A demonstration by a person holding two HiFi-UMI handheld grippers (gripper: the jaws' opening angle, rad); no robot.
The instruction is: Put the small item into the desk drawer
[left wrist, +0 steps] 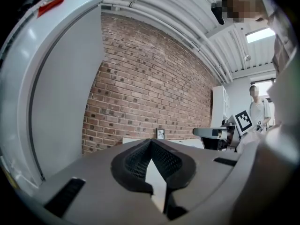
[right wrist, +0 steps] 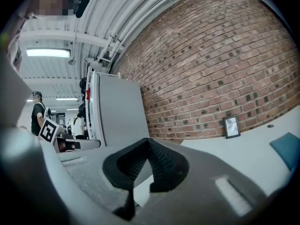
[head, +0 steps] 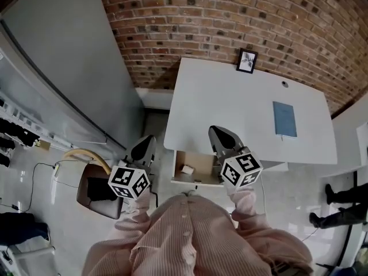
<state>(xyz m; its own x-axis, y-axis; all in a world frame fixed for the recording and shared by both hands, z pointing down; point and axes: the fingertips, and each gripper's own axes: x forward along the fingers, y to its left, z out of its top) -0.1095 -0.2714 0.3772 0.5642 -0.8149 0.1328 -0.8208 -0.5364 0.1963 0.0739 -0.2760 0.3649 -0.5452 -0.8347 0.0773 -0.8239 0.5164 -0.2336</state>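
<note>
With the small item point(head: 187, 169) lying in the open drawer point(head: 202, 163) and your left gripper point(head: 149, 138) and right gripper point(head: 213, 129) fingers closed on nothing, you next push the drawer shut.

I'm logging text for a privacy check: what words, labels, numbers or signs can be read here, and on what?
No readable text anywhere.
Black-and-white marker cubes: square patterns only, no letters.
Flat blue book on the white desk: cover print not legible.
Small black-framed picture: too small to read.
Red tag on the grey panel: blurred.
</note>
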